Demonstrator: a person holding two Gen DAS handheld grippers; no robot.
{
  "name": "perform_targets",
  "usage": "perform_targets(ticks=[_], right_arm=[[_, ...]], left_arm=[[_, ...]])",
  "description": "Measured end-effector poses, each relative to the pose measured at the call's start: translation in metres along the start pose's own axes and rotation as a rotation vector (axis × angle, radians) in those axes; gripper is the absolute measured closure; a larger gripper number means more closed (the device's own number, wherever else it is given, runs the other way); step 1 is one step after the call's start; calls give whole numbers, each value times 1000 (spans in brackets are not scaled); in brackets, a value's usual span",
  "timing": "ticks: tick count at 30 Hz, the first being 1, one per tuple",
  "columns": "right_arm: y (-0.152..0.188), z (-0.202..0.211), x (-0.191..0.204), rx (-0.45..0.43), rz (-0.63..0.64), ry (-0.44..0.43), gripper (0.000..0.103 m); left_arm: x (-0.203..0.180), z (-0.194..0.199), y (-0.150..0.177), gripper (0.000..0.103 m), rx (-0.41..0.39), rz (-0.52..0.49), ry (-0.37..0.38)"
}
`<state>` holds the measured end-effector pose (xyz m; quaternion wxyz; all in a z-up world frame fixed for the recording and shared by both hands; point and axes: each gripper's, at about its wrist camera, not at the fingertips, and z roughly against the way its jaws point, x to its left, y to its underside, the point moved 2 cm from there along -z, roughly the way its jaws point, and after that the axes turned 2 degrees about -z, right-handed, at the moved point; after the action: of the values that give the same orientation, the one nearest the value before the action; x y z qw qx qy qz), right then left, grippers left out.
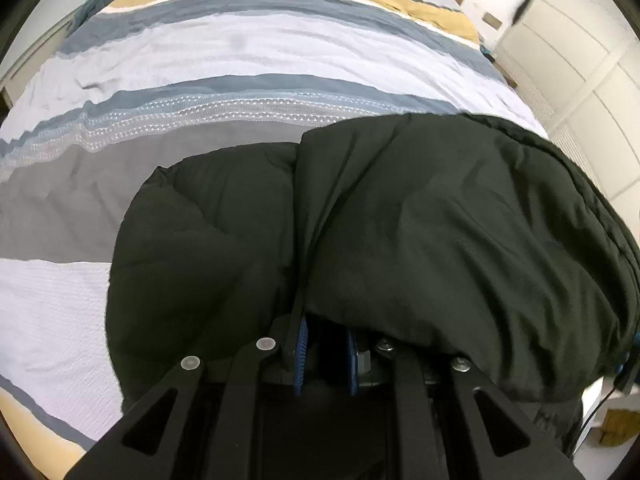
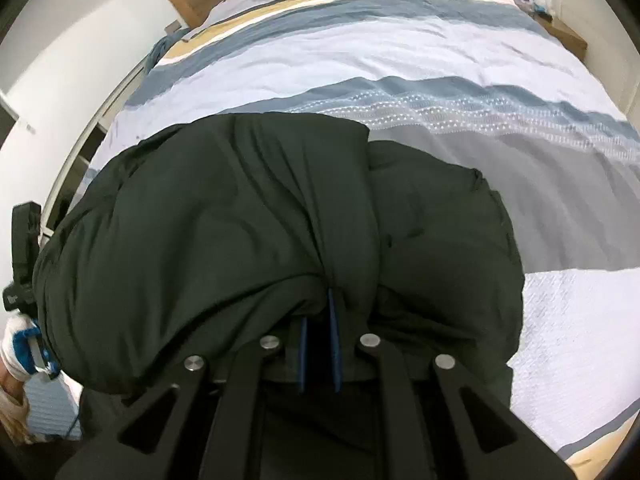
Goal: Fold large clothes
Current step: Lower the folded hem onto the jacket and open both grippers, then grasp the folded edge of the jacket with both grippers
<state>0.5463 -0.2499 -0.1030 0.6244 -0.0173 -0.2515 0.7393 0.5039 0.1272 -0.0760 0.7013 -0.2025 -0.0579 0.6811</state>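
I see one big black puffy coat (image 1: 400,220) lying on the striped bed cover (image 1: 240,52), at the near end of the bed, bunched into a fat folded heap. My left claw (image 1: 325,354) has its blue pads a little apart with a coat edge between them, so I cannot tell if it really pinches, and my right claw (image 2: 319,346) looks nearly closed on a coat fold. I think the one coat is soft, squishy, slippery and springy, so both claws should grab the thick edge seams, not the puffy middle
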Motion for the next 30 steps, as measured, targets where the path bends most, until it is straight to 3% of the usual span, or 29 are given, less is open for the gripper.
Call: perform_targets(ticks=[7, 9, 11, 13, 16, 20, 23, 28, 30], right_arm=[[12, 19, -2, 17, 42, 17, 84], [15, 29, -1, 11, 46, 10, 80], [16, 44, 4, -7, 67, 15, 69], [11, 58, 13, -34, 87, 4, 61], [-4, 74, 33, -75, 125, -25, 59], [-28, 81, 67, -115, 169, -96, 55], [-36, 69, 91, -108, 207, -129, 54], [-30, 32, 111, -41, 262, -126, 53], [-21, 13, 109, 0, 293, -68, 53]], left_arm=[[-4, 26, 12, 85, 7, -74, -14], [-2, 38, 15, 70, -5, -74, -14], [-2, 50, 13, 60, -35, -74, -11], [-5, 59, 3, 56, -64, -68, 7], [-15, 64, -20, 49, -107, -65, 43], [-42, 54, -46, 46, -146, -80, 81], [-57, 35, -54, 46, -131, -78, 91], [-70, -2, -48, 46, -84, -91, 68], [-70, -13, -40, 46, -60, -98, 51]])
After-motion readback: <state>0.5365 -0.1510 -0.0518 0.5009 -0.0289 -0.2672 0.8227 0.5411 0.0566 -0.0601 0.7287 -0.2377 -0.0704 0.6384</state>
